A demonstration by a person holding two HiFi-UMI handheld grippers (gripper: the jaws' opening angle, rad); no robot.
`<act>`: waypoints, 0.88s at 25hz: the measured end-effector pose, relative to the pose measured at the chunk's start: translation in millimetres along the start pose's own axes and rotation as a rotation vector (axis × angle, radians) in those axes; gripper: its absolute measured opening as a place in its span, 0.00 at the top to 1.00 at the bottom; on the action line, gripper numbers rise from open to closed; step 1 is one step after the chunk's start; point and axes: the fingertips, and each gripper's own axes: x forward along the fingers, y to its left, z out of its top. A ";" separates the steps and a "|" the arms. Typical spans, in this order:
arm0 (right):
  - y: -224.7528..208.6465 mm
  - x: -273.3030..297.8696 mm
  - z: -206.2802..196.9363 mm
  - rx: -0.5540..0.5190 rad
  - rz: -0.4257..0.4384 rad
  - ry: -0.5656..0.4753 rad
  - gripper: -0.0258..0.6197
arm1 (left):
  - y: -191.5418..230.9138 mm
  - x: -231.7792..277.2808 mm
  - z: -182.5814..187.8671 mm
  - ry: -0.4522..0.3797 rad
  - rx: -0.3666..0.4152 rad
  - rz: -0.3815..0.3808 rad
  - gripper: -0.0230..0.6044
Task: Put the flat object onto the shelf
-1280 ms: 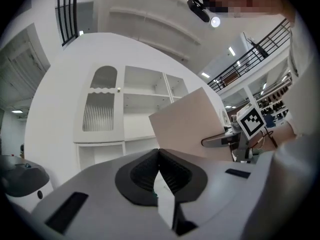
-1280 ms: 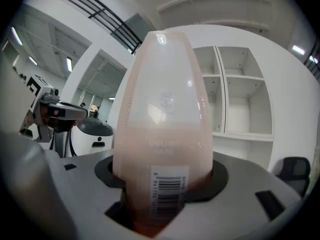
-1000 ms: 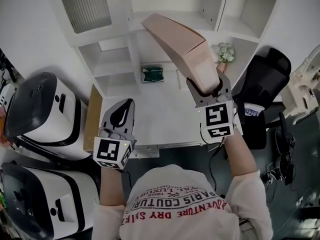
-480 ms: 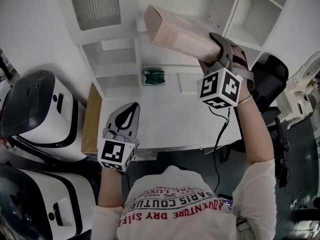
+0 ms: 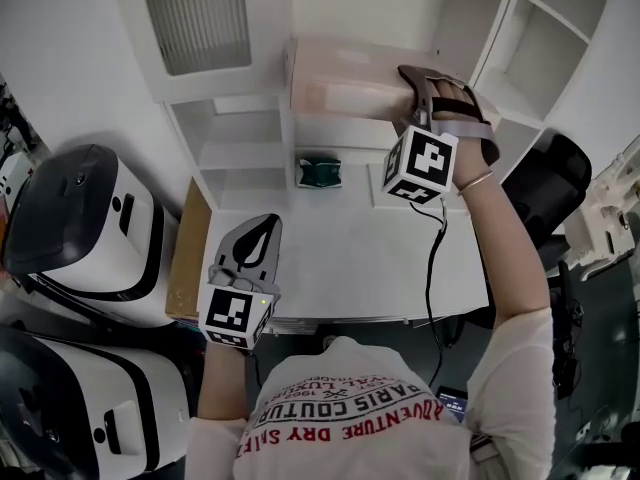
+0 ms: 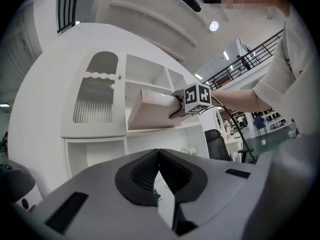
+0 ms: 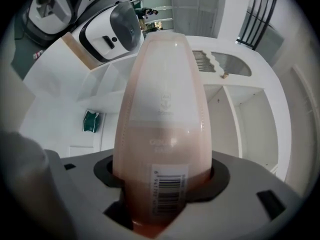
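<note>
White desk [image 5: 340, 248] filled the space just in front of the person, with bulky white-and-black machines [image 5: 90, 228] crowding its left side and a black chair [image 5: 555, 183] off to the right. Nearest of all, the left gripper [image 5: 266, 226] hovered low over the desk's front left part, its jaws pressed together with nothing between them. Farther back, a small green packet [image 5: 320, 171] lay on the desk at the foot of the white shelf unit [image 5: 240, 118].

Beyond that, the right gripper [image 5: 422, 86] was raised to the level of an upper shelf, its jaws clamped on the near end of the flat box [image 5: 340, 83]. The box lay roughly level, reaching leftward into the open middle bay, its far end close to the upright divider beside the ribbed cabinet door [image 5: 190, 18]. Whether it already touched the shelf board could not be told.

This looked like the placing step, late in the task. The next move would probably call for easing the box down until its broad face sat fully on the board, then letting the jaws part and drawing the hand straight back without dragging it.

The box was a pale pink, slim carton with a whitish label panel and a barcode near the gripped end.
</note>
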 end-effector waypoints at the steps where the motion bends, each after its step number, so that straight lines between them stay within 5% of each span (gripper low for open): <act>1: 3.5 6.5 0.5 -0.025 0.009 0.003 0.47 | 3.2 3.5 -0.1 0.000 0.000 0.007 0.94; 22: 39.6 117.1 -0.9 0.041 0.175 0.048 0.36 | 45.0 63.3 -28.6 0.057 -0.025 0.072 0.94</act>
